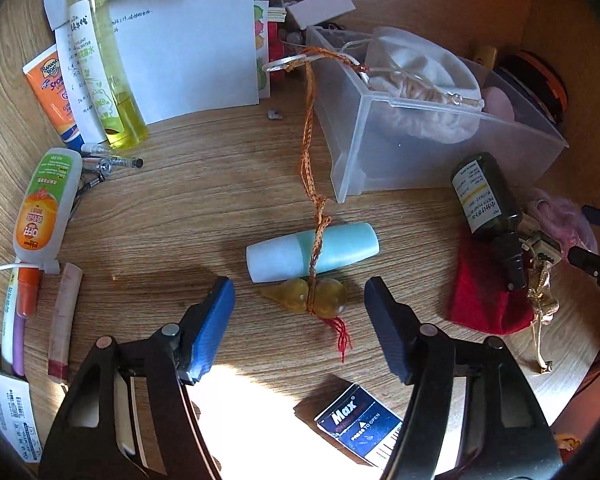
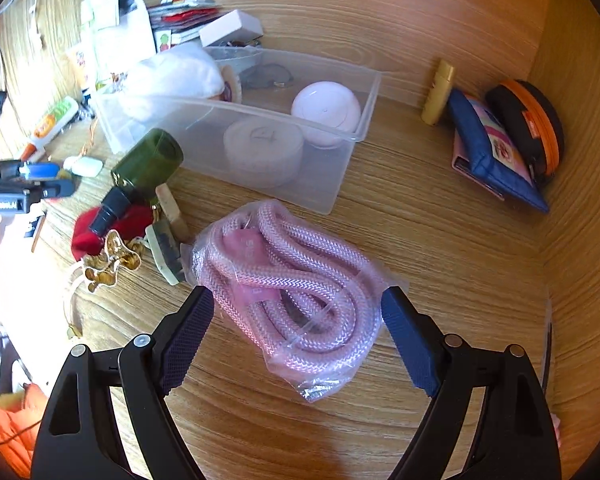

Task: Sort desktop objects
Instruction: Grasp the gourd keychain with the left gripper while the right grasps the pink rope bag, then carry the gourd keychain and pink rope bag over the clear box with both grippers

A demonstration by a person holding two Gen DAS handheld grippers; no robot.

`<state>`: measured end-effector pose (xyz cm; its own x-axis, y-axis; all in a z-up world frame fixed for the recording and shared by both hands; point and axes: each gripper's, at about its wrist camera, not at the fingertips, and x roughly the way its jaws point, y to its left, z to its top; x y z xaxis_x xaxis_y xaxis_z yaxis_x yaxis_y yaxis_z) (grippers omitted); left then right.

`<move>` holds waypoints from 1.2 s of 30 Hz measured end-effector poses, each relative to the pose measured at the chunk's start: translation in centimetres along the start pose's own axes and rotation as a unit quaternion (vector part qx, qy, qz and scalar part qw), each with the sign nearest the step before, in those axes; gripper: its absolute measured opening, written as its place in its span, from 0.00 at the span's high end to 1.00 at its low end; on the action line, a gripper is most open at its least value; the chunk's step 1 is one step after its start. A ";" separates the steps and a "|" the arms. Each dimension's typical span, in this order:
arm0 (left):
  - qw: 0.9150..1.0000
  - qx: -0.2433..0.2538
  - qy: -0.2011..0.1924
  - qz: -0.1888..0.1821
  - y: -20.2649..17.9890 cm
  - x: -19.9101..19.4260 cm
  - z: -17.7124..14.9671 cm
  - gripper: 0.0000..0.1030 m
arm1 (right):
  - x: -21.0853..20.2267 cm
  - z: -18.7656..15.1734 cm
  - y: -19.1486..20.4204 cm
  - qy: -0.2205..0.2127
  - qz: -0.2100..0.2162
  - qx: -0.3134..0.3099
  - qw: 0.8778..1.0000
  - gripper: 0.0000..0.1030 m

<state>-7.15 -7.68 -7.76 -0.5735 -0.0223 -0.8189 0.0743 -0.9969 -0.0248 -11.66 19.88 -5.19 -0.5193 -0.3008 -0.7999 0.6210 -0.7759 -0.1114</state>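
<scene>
Right between the wide-apart fingers of the left gripper (image 1: 300,312) lies a yellow gourd charm (image 1: 306,295), its thin end pointing toward the left finger. Its orange cord (image 1: 309,148) runs straight away. The right gripper (image 2: 298,320) is spread wide too, around a bagged pink rope (image 2: 288,292).

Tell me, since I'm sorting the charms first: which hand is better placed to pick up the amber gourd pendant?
Left. The left gripper is open with the gourd pendant lying between its fingers. The right gripper is open around the bagged pink rope instead.
</scene>
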 end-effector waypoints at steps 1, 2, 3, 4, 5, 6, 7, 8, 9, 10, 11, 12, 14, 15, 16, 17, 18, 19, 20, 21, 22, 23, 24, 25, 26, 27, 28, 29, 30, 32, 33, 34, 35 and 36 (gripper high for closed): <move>1.000 0.002 -0.003 0.004 -0.1 0.0 0.0 0.43 | 0.2 0.1 0.1 0.003 -0.001 -0.004 1.000 0.18; 1.000 0.004 -0.006 0.008 -0.1 0.0 0.0 0.50 | 0.3 0.3 0.1 0.004 -0.003 -0.009 1.000 0.18; 1.000 0.004 -0.010 0.009 -0.1 0.0 0.1 0.57 | 0.5 0.5 0.1 0.005 -0.003 -0.012 1.000 0.17; 1.000 0.004 -0.012 0.007 0.0 0.0 0.1 0.59 | 0.6 0.7 0.0 0.006 -0.002 -0.014 1.000 0.17; 1.000 0.002 -0.012 0.002 0.1 0.0 0.1 0.59 | 0.8 0.9 -0.1 0.008 0.000 -0.017 1.000 0.16; 1.000 0.000 -0.012 -0.001 0.2 0.0 0.1 0.59 | 0.9 1.1 0.0 0.009 0.002 -0.020 1.000 0.14; 1.000 -0.002 -0.012 -0.004 0.3 -0.1 0.2 0.59 | 1.1 1.3 0.0 0.011 0.002 -0.023 1.000 0.14; 1.000 -0.003 -0.012 -0.005 0.4 -0.1 0.1 0.59 | 1.3 1.5 0.0 0.012 0.002 -0.027 1.000 0.13; 1.000 -0.004 -0.012 -0.006 0.4 -0.1 0.1 0.59 | 1.4 1.7 0.1 0.013 0.003 -0.032 0.999 0.12; 1.000 -0.005 -0.012 -0.007 0.4 -0.2 0.0 0.59 | 1.6 1.9 0.2 0.013 0.003 -0.037 0.999 0.11; 1.000 -0.007 -0.012 -0.008 0.5 -0.3 0.0 0.59 | 1.8 2.1 0.3 0.014 0.004 -0.042 0.999 0.09; 1.000 -0.009 -0.012 -0.011 0.5 -0.3 -0.1 0.59 | 2.0 2.3 0.4 0.015 0.005 -0.046 0.999 0.08; 1.000 -0.014 -0.014 -0.015 0.6 -0.6 -0.2 0.59 | 2.3 2.7 0.6 0.017 0.009 -0.056 0.998 0.05; 1.000 -0.016 -0.016 -0.017 0.6 -0.7 -0.1 0.59 | 2.5 2.9 0.6 0.018 0.012 -0.059 0.998 0.04; 1.000 -0.018 -0.019 -0.018 0.7 -0.9 -0.2 0.59 | 2.7 3.0 0.6 0.021 0.017 -0.062 0.998 0.04; 0.999 -0.019 -0.022 -0.020 0.7 -1.2 -0.2 0.59 | 2.9 3.2 0.7 0.024 0.022 -0.064 0.997 0.03; 0.999 -0.020 -0.025 -0.023 0.7 -1.5 -0.2 0.59 | 3.2 3.4 0.7 0.029 0.028 -0.065 0.997 0.03; 0.999 -0.020 -0.029 -0.025 0.7 -1.9 -0.3 0.59 | 3.5 3.6 0.7 0.033 0.036 -0.067 0.997 0.03; 0.999 -0.020 -0.033 -0.026 0.7 -2.2 -0.3 0.59 | 3.7 3.8 0.7 0.038 0.043 -0.067 0.996 0.03; 0.999 -0.018 -0.037 -0.028 0.6 -2.5 -0.3 0.59 | 4.1 3.9 0.6 0.044 0.053 -0.065 0.996 0.03; 0.999 -0.016 -0.041 -0.029 0.5 -2.8 -0.2 0.59 | 4.5 4.1 0.5 0.051 0.063 -0.062 0.995 0.03; 0.998 -0.014 -0.044 -0.030 0.4 -3.1 -0.2 0.59 | 4.9 4.2 0.2 0.060 0.073 -0.055 0.994 0.03; 0.998 -0.012 -0.047 -0.031 0.3 -3.4 -0.1 0.59 | 5.4 4.3 -0.1 0.070 0.089 -0.042 0.993 0.03; 0.998 -0.011 -0.050 -0.032 0.1 -3.6 -0.1 0.59 | 5.5 4.4 -0.4 0.070 0.097 -0.036 0.992 0.01; 0.998 -0.009 -0.052 -0.033 0.0 -3.8 0.0 0.59 | 5.5 4.4 -0.5 0.068 0.097 -0.039 0.992 0.02; 0.998 -0.008 -0.055 -0.034 -0.1 -4.0 0.1 0.59 | 5.4 4.3 -0.4 0.066 0.096 -0.043 0.992 0.04; 0.998 -0.008 -0.057 -0.036 -0.1 -4.2 0.2 0.59 | 5.3 4.2 -0.3 0.061 0.098 -0.046 0.992 0.06; 0.997 -0.007 -0.059 -0.038 -0.2 -4.3 0.3 0.59 | 5.0 4.1 -0.1 0.054 0.099 -0.050 0.992 0.13; 0.997 -0.008 -0.062 -0.039 -0.3 -4.4 0.4 0.59 | 4.7 3.9 0.0 0.049 0.099 -0.052 0.993 0.20; 0.997 -0.008 -0.066 -0.044 -0.5 -4.6 0.6 0.59 | 4.3 3.6 0.2 0.040 0.100 -0.053 0.993 0.27; 0.997 -0.008 -0.068 -0.047 -0.6 -4.6 0.7 0.59 | 4.2 3.5 0.3 0.037 0.100 -0.052 0.993 0.33; 0.996 -0.007 -0.070 -0.050 -0.8 -4.8 0.8 0.59 | 4.0 3.4 0.4 0.034 0.100 -0.051 0.993 0.35; 0.996 -0.005 -0.072 -0.052 -1.0 -4.9 0.8 0.59 | 3.9 3.3 0.4 0.034 0.101 -0.049 0.993 0.39; 0.996 -0.003 -0.075 -0.054 -1.3 -5.0 0.9 0.59 | 3.8 3.2 0.4 0.034 0.100 -0.045 0.993 0.39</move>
<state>-5.12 -6.39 -3.08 -0.6931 0.0735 -0.7170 0.0110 -0.9936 -0.1124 -15.28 16.65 -6.38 -0.3422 -0.4032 -0.8487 0.7591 -0.6509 0.0031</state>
